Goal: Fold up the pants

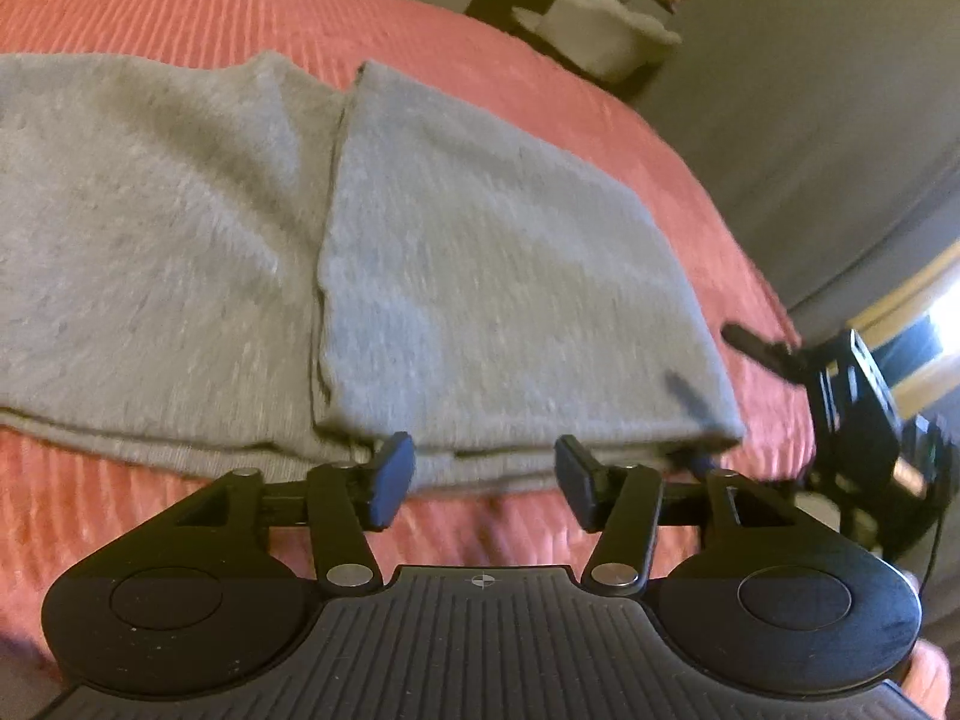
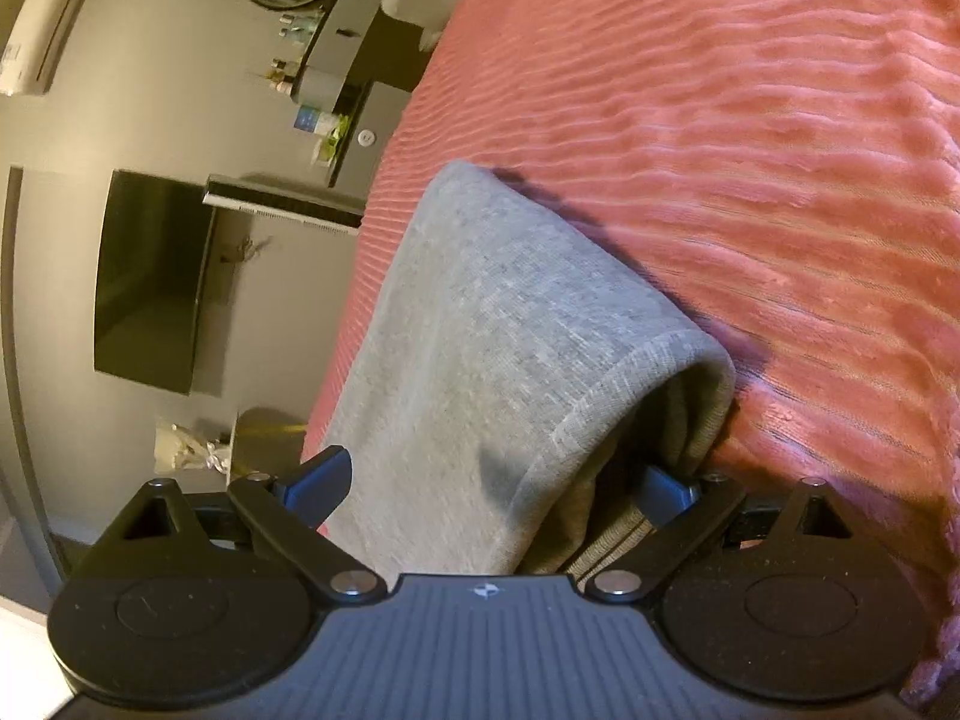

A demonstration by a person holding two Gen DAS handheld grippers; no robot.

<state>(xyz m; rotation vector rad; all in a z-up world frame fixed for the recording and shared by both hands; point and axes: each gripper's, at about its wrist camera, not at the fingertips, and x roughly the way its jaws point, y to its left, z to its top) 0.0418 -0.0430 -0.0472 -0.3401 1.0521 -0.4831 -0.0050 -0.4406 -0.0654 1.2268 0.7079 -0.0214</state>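
Your grey knit pants [image 1: 372, 252] lie folded lengthwise on the pink ribbed bed [image 1: 180, 12]. Left hand-held gripper [image 1: 485, 483] hangs spread, empty, at their six-o'clock edge. Right hand-held gripper [image 2: 492, 489] straddles the hem, grip undetermined. Next: likely a crosswise fold.
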